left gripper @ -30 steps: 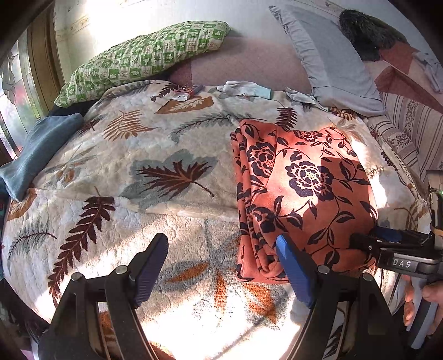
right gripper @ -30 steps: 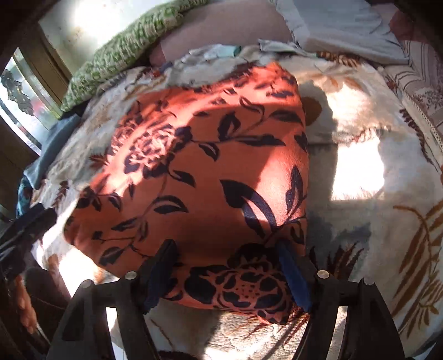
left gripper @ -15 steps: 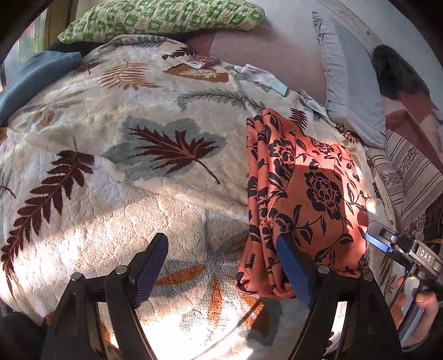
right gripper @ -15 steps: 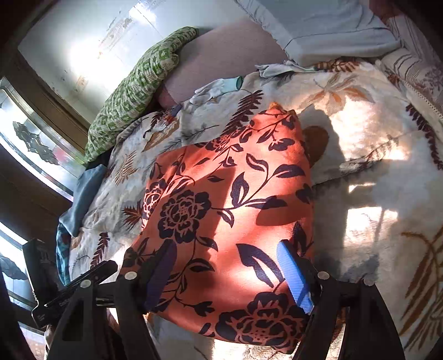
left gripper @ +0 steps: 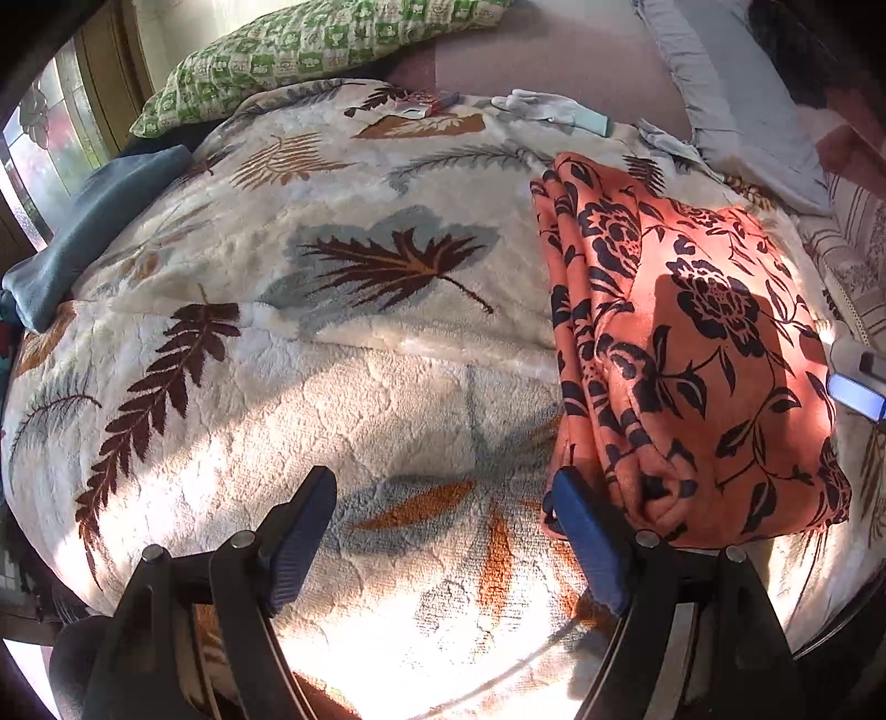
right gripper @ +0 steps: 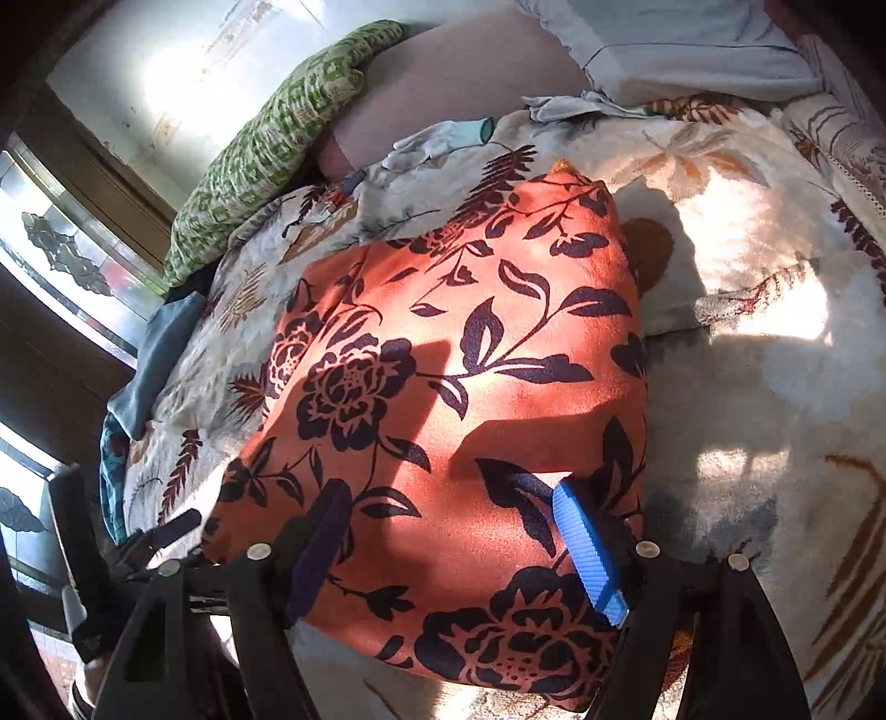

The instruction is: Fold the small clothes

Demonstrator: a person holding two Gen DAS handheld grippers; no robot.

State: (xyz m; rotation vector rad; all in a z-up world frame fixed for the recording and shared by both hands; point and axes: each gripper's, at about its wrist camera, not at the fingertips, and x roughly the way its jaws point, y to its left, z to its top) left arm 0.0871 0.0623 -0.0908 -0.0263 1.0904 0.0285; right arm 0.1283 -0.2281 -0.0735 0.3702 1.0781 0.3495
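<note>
An orange cloth with dark flower print (left gripper: 692, 354) lies folded in a thick rectangle on the leaf-patterned blanket (left gripper: 343, 354) of a bed. My left gripper (left gripper: 443, 531) is open and empty above the blanket, its right finger next to the cloth's near left corner. My right gripper (right gripper: 454, 543) is open and empty, hovering over the near end of the cloth (right gripper: 459, 376). The right gripper's tip shows at the right edge of the left wrist view (left gripper: 861, 387).
A green checked pillow (left gripper: 310, 50) and a grey pillow (left gripper: 736, 94) lie at the head of the bed. White gloves (left gripper: 548, 108) and small items lie near them. A blue cloth (left gripper: 94, 221) lies at the left edge. A window (right gripper: 61, 260) is at the left.
Both grippers have pulled back and up from the cloth, staying open. The cloth lies still in its fold.
</note>
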